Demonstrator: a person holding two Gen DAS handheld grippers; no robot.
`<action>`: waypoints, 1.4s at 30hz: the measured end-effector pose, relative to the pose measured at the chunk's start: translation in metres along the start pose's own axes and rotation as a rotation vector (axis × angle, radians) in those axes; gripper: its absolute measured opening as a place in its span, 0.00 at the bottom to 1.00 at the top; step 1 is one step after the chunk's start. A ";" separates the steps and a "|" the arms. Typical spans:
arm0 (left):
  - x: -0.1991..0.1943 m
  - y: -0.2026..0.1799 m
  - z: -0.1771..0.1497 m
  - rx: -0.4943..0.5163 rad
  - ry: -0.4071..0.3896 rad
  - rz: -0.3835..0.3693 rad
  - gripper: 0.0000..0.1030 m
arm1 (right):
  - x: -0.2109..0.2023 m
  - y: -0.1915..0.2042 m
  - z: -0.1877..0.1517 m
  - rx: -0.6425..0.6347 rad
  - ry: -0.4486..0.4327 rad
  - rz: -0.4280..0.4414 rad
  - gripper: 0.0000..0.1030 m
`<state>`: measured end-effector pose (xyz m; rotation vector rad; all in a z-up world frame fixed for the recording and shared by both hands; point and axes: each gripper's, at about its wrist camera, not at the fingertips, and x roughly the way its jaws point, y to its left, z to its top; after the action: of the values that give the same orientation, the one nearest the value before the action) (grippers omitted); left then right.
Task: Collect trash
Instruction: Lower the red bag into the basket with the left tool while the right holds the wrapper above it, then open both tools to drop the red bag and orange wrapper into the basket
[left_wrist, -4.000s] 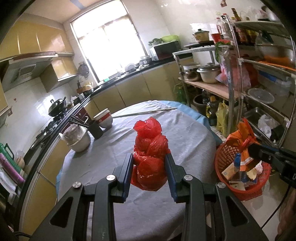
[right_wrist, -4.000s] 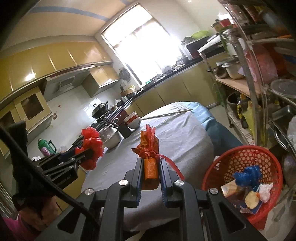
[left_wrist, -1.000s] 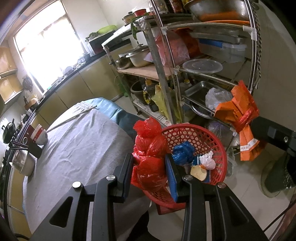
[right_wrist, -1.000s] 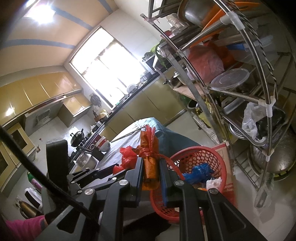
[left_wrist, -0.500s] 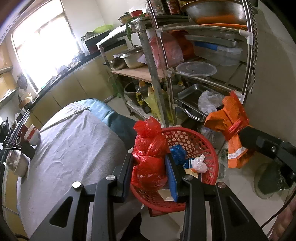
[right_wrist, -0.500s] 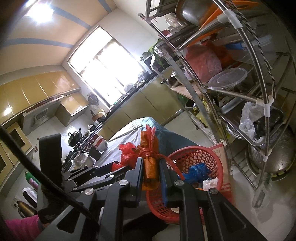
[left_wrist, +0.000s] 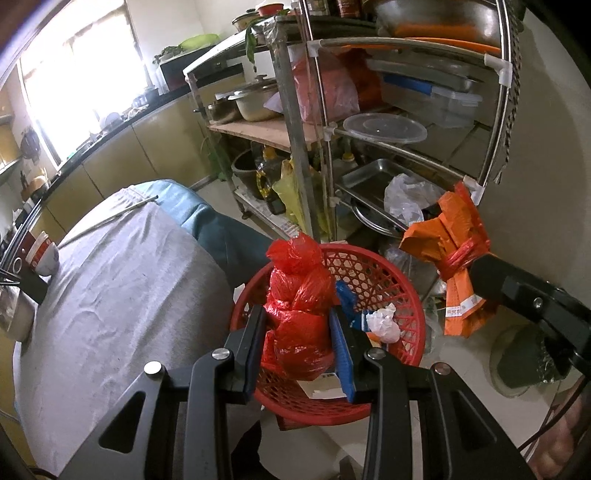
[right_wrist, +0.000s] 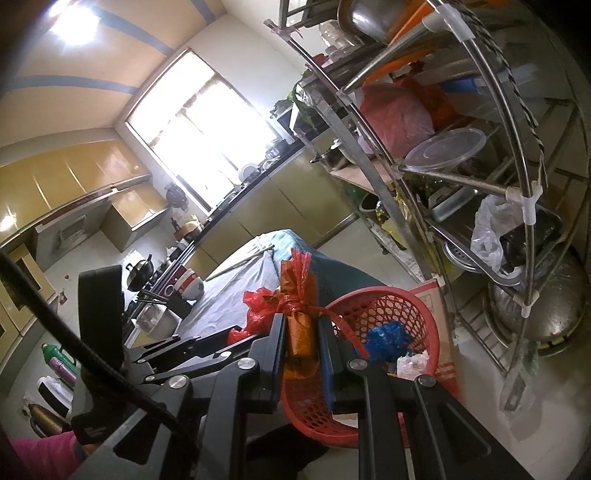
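The left gripper (left_wrist: 299, 350) is clamped on a knotted red plastic bag (left_wrist: 299, 314), crinkled and lumpy, held over the near rim of the red basket (left_wrist: 399, 295). The right gripper (right_wrist: 302, 347) is closed on an orange wrapped packet (right_wrist: 300, 332) tied with red plastic strip, hanging just beside the same basket on its right side. The basket is round woven plastic mesh; inside lie a blue crumpled bag (right_wrist: 386, 338), a white wad (left_wrist: 384, 321) and scraps whose print is too small to read. Left of the basket stands the round surface (left_wrist: 110, 295) under a wrinkled grey cloth. Behind the basket rises a steel tube rack (left_wrist: 325, 129) crowded with pots, trays, a clear lidded tub and plastic bags.
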<state>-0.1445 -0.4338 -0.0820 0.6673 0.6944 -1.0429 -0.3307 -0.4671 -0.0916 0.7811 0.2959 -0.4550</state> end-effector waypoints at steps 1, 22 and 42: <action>0.001 0.001 0.000 -0.003 0.001 -0.002 0.35 | 0.001 -0.001 0.000 0.004 0.002 -0.002 0.18; 0.012 0.012 -0.002 -0.060 0.028 -0.084 0.35 | 0.019 -0.007 -0.008 0.006 0.035 -0.029 0.18; 0.013 0.033 -0.011 -0.090 0.047 -0.130 0.59 | 0.058 -0.023 -0.005 0.076 0.099 -0.075 0.21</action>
<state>-0.1116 -0.4209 -0.0931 0.5757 0.8294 -1.1116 -0.2927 -0.4942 -0.1337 0.8707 0.4033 -0.5016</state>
